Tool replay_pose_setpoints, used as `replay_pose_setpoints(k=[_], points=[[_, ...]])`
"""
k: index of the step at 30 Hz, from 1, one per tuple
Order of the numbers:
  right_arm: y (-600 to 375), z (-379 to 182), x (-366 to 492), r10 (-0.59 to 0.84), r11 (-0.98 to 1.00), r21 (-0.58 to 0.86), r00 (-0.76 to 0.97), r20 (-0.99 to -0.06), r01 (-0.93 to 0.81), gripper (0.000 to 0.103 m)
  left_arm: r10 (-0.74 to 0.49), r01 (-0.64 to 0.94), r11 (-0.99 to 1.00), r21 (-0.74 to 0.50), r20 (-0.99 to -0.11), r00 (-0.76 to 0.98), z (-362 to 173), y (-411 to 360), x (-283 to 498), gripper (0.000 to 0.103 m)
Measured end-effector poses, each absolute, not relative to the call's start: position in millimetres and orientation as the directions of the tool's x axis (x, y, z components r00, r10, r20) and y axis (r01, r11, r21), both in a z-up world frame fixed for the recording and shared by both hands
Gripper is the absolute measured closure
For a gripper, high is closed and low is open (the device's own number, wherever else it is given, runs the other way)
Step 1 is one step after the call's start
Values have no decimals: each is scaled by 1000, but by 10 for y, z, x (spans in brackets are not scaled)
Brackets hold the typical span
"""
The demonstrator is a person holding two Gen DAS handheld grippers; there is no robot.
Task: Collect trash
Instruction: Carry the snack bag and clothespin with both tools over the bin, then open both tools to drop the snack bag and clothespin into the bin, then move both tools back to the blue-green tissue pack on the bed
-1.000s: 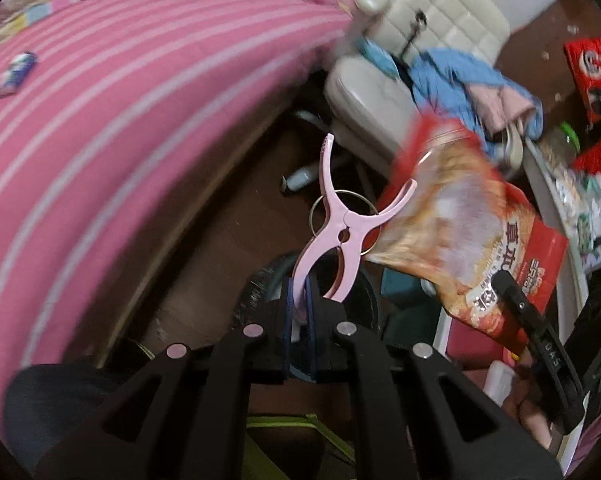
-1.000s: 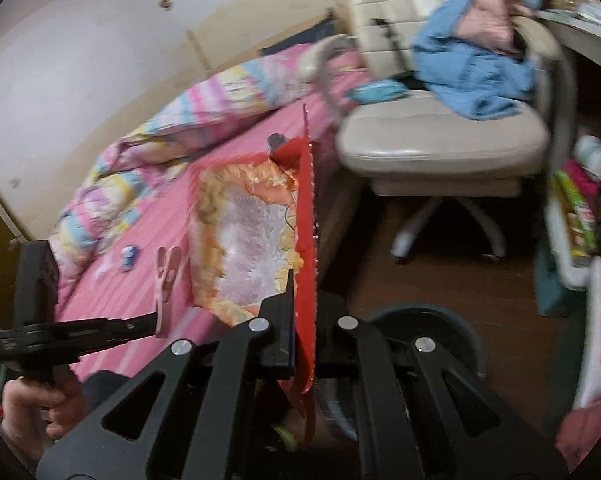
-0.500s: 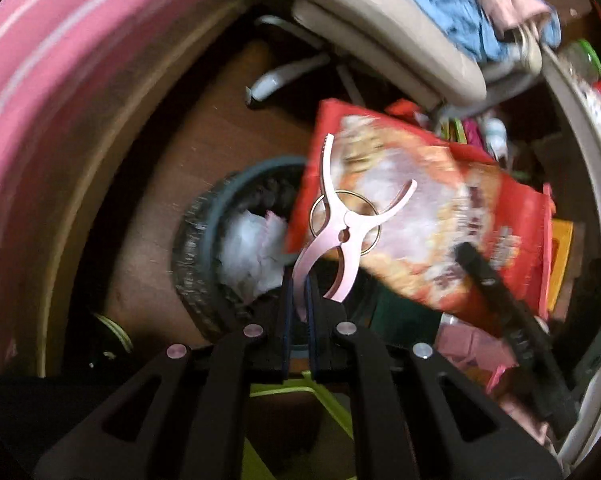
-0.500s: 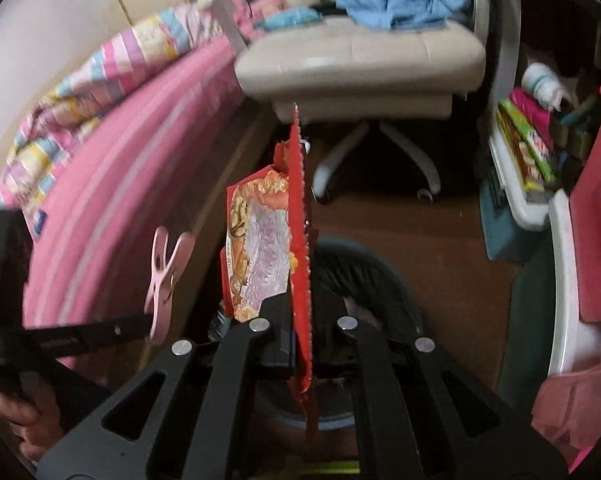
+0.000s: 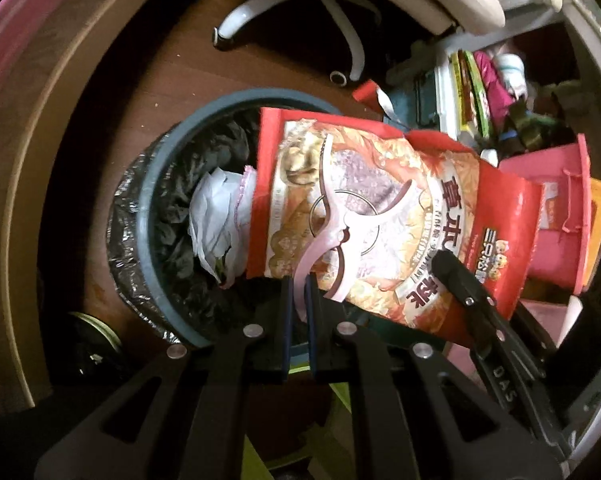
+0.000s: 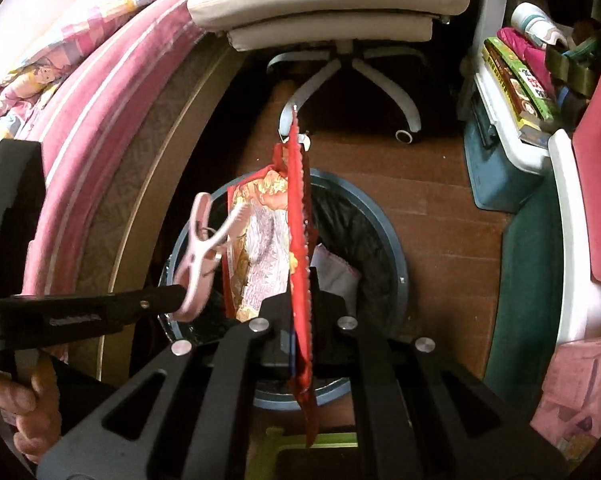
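"DAS" on right hand-held gripper (image 5: 446, 268)

Red snack bag (image 5: 384, 208), pink clip (image 5: 332, 232), blue-grey bin (image 5: 164, 184).

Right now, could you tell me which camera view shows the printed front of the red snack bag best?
The left wrist view: the red snack bag faces that camera broadside above the bin, print visible behind the pink clip. The right wrist view shows the bag edge-on in the right gripper, with only a slanted sliver of its print.
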State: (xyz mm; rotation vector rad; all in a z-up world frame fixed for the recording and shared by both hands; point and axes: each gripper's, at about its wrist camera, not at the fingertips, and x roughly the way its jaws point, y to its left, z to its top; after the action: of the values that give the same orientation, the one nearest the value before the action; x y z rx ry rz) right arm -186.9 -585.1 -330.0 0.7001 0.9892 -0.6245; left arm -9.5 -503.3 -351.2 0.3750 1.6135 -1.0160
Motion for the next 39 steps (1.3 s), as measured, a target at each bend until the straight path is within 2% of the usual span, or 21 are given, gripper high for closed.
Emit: replay_pose_setpoints(k=[5,6,7,8,9,11,15,19,21,25,30,34,39], points=[[-5826,-3370,-1826,-152,624,222,395,-906,749,93,-221,721,580,-378,-926,-307,-3663,-5099,-126,96],[-5822,-3381,-1822,-158,623,215,389,-907,753,88,-212,721,587,-370,-929,-303,-3690,-5100,-122,91],[-5817,-3389,-1820,-163,620,209,384,-909,756,71,-205,717,593,-367,-930,-306,-3717,-5102,-114,88],[-5809,-3391,-1824,-171,616,205,383,-908,761,59,-201,715,600,-360,-932,-301,-3730,-5115,-107,80],[-5803,-3385,-1829,-180,614,200,382,-906,764,56,-198,717,604,-349,-937,-289,-3732,-5117,-95,65],[-5800,-3373,-1835,-195,613,188,378,-905,767,47,-213,722,608,-330,-944,-252,-3682,-5109,-67,43],[-5811,-3326,-1854,-211,600,186,378,-901,778,40,-249,711,621,-329,-943,-219,-3580,-5120,-9,27],[-5826,-3133,-1835,-218,592,221,419,-882,775,36,-285,677,653,-338,-939,-194,-3442,-5087,81,24],[-5803,-3003,-1801,-226,603,239,451,-864,761,34,-316,642,680,-355,-932,-180,-3319,-5028,157,17],[-5691,-2620,-1616,-238,658,265,529,-815,704,31,-407,526,732,-434,-897,-173,-2996,-4719,346,16],[-5449,-2050,-1291,-213,732,309,635,-743,607,25,-550,401,764,-505,-835,-3,-2409,-4137,684,16],[-5090,-1591,-915,-160,805,333,720,-676,491,23,-652,320,741,-591,-746,133,-1855,-3491,989,15],[-4388,-1068,-211,-34,890,351,811,-584,290,22,-648,288,761,-581,-706,287,-1315,-2658,1383,14]])
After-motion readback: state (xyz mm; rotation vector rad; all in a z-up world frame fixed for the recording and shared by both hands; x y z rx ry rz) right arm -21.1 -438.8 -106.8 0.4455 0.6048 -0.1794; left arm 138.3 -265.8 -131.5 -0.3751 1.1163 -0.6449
